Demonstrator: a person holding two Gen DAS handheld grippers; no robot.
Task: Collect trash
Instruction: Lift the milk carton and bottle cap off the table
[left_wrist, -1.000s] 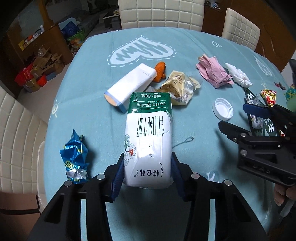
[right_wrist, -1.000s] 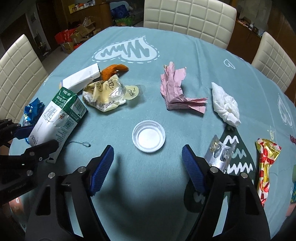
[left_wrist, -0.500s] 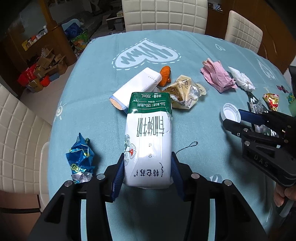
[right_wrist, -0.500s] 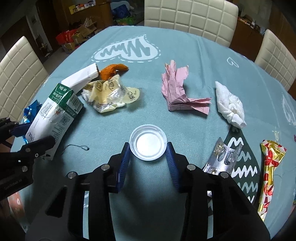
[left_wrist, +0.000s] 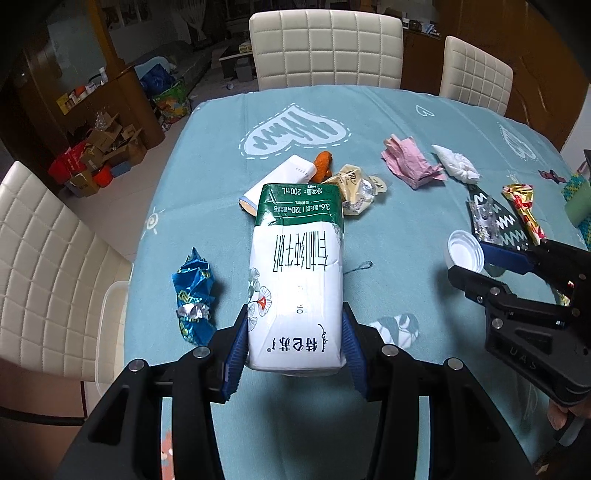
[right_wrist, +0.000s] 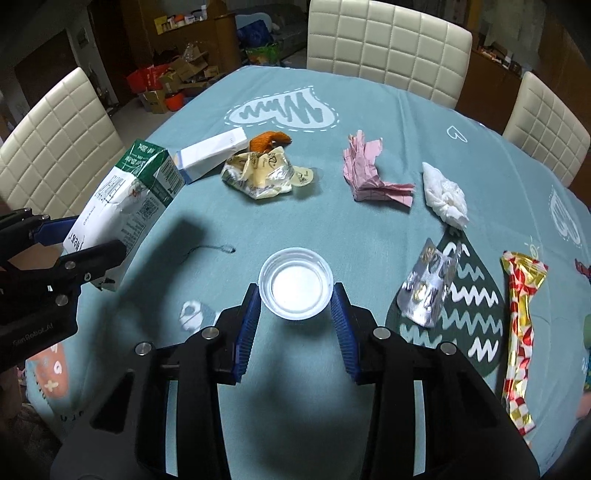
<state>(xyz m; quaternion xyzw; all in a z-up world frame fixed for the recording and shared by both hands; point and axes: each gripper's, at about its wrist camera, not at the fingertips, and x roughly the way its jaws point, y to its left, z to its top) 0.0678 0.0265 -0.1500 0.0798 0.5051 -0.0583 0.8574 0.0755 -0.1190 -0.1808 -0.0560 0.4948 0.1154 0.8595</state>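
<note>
The left gripper (left_wrist: 294, 345) is clamped on the bottom end of a white and green milk carton (left_wrist: 295, 273), and its blue pads press on both sides of it. In the right wrist view the carton (right_wrist: 125, 206) is tilted, with the green top end raised above the teal tablecloth (right_wrist: 406, 122). The right gripper (right_wrist: 295, 301) is closed on a white plastic lid (right_wrist: 295, 288), which sits between its two blue pads with its open side up. In the left wrist view this lid (left_wrist: 464, 252) stands tilted at the tips of the right gripper.

The other trash lies on the table. A crumpled blue wrapper (left_wrist: 194, 291) is near the left edge, just beside the carton. Behind the carton there is a flat white box (right_wrist: 212, 155), an orange snack piece (right_wrist: 267, 140) touching it, and a crumpled cream and silver wrapper (right_wrist: 262, 177) just in front of these. More to the right lie a crumpled pink paper (right_wrist: 369, 177) and a white tissue ball (right_wrist: 445, 195), near each other but apart. A silver blister pack (right_wrist: 428, 284) lies on the dark green print of the cloth, and a red and gold wrapper (right_wrist: 521, 328) lies beside it to the right. A thin dark thread (right_wrist: 210, 249) lies on the cloth between the carton and the lid. White padded chairs (right_wrist: 388, 48) stand around the table.
</note>
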